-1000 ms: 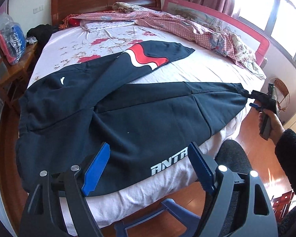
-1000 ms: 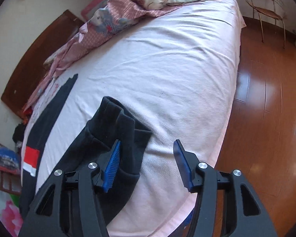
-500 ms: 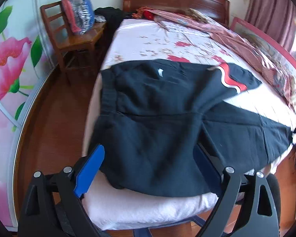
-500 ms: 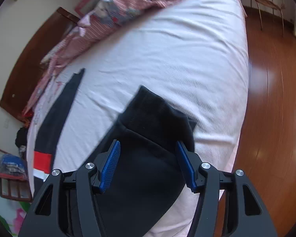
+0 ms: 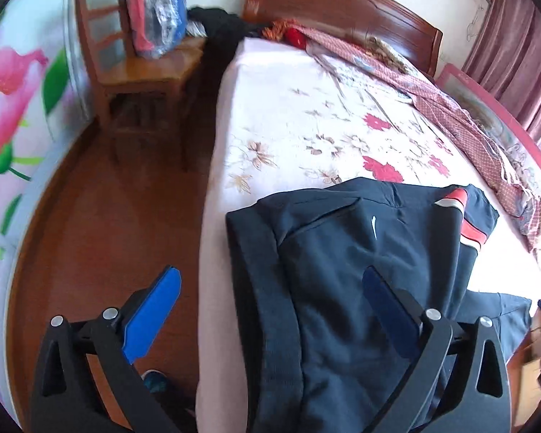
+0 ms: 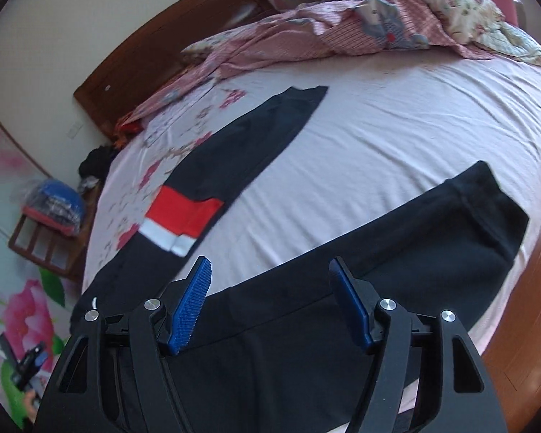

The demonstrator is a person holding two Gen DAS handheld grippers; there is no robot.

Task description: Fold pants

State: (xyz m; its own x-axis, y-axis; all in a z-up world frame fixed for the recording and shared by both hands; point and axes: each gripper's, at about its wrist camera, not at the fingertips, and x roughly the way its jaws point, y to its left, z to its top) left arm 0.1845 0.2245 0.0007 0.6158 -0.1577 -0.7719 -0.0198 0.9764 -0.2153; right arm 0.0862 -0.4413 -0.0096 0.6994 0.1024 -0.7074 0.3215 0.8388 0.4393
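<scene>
Left wrist view: black pants [image 5: 360, 270] spread flat on the bed [image 5: 288, 115], waistband end near the bed's side edge and lying between the left gripper's [image 5: 270, 321] blue pads, jaws spread wide and gripping nothing; left pad [image 5: 151, 314] out over the wooden floor [image 5: 101, 223], right pad over the dark fabric, contact with the cloth not clear; red-and-white stripe visible on the far leg; wooden chair [image 5: 133, 68] with a plastic-wrapped bundle [image 5: 155, 7] beside the headboard; patterned quilt [image 5: 461, 126] bunched along the far side. Right wrist view: both legs splayed apart in a V on the pale sheet, far leg [image 6: 234, 158] with the stripe reaching toward the quilt, near leg [image 6: 396, 252] running out to its cuff by the bed edge; right gripper [image 6: 270, 306] hovering over the near leg, jaws open and empty, whether touching the cloth hard to tell. Judged progress: garment laid out and fairly smooth, no fold made yet; neither leg brought onto the other; nothing gripped. Left to do, likely: pinch waistband and near cuff, carry the near leg over onto the far one, then fold lengthwise cuff to waist; almost the whole task ahead.
</scene>
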